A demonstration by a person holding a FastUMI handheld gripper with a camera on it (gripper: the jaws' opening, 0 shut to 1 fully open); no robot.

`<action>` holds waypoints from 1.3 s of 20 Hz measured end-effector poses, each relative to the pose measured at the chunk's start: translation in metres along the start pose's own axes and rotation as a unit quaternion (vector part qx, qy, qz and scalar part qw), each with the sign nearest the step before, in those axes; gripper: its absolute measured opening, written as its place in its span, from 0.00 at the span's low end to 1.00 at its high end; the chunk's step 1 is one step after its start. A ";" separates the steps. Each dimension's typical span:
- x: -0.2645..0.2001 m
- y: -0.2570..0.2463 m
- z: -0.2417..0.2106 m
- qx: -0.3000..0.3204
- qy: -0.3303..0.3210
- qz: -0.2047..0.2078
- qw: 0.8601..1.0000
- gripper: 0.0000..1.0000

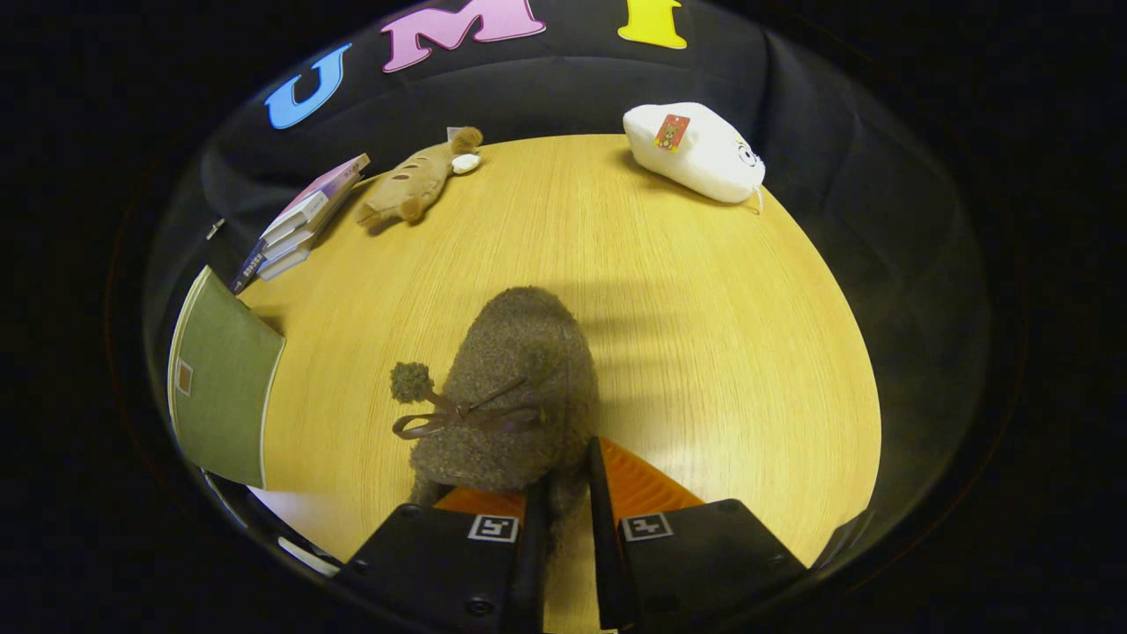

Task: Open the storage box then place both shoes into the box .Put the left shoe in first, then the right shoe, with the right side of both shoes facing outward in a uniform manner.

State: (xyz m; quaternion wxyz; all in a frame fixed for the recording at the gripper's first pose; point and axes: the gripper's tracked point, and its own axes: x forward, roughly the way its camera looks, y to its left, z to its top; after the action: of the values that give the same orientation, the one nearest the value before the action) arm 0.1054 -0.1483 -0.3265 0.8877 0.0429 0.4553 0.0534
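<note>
One shoe: fuzzy brown slipper [519, 387] w/ bow and pom-pom, on the wood table [704, 335], heel toward me, toe pointing away.
Claw: my gripper [563, 493] nearly closed, fingers pinching the heel rim, so I judge it clamped on the shoe.
Why held so: heel grip lets me lift and turn it to face right side out.
Box: green storage box [220, 387] well off to my left; looks like lid/flap, can't tell if open.
Pose: low, tilted down over the table, aimed fwd.
Clutter: books [304, 220], plush dog [418, 180], white plush [696, 150] at far edge, apart from shoe.

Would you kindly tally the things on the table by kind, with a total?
Fuzzy brown shoe, its heel pinched in the gripper: 1
Plush toys, a tan one and a white one: 2
Book stack: 1
Green storage box: 1
Total: 5
</note>
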 end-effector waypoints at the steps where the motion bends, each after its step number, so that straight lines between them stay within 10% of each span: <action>1: 0.001 -0.002 0.000 0.007 0.003 -0.007 1.000 0.19; 15: -0.080 0.052 0.016 0.107 -0.017 -0.001 0.994 0.06; 26: -0.167 0.240 0.049 0.153 -0.059 0.080 0.983 0.06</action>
State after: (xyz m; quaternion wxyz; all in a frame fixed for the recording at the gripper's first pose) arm 0.0350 0.0657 -0.1341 0.8889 0.2178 0.3998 0.0512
